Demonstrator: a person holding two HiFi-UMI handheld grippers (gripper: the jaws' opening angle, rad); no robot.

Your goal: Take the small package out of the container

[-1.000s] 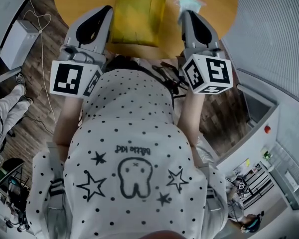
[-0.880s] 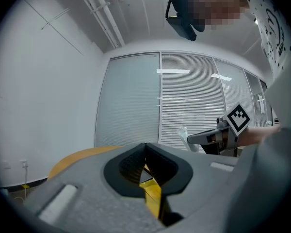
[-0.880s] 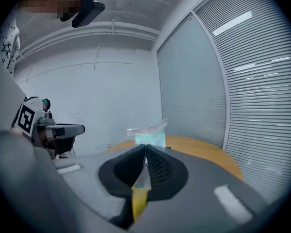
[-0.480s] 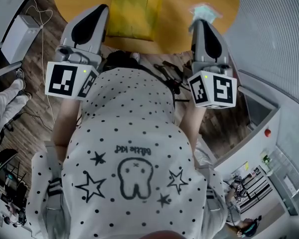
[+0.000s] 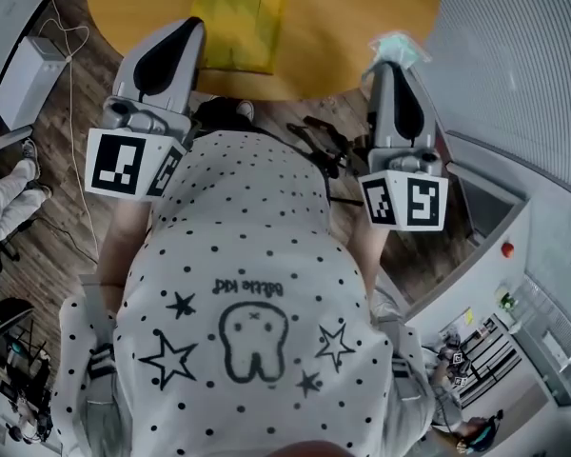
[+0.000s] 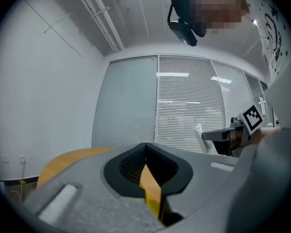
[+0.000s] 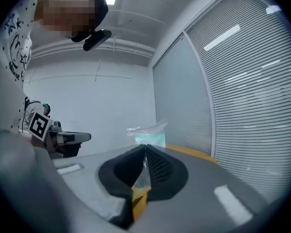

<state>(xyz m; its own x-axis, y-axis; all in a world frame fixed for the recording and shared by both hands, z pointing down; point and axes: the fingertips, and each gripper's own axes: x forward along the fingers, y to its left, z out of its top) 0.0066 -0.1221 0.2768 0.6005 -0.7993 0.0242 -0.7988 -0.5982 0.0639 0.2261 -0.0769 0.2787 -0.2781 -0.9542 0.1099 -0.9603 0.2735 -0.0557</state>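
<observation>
**Q:** Right claw (image 5: pixel 390 65), state?
**A:** Jaws pressed together on the small package (image 5: pixel 397 48). In the right gripper view, a clear bag with teal contents stands up past the closed tips, pinched by its near edge.

**Q:** Where is the package relative to the container?
**A:** Out of it. The yellow container (image 5: pixel 230 17) lies on the round wooden table (image 5: pixel 333 27), well to the left of the right claw. The package sits at that claw's tip, over the table's right-hand rim.

**Q:** Left claw (image 5: pixel 187 27)?
**A:** Jaws closed together, with nothing between them in the left gripper view. The tip is just beside the container's left edge; contact cannot be told.

**Q:** The claws relative to each other?
**A:** Apart, with the container between them, nearer the left one. Both marker cubes point back toward the person's dotted shirt (image 5: pixel 247 255).
</observation>
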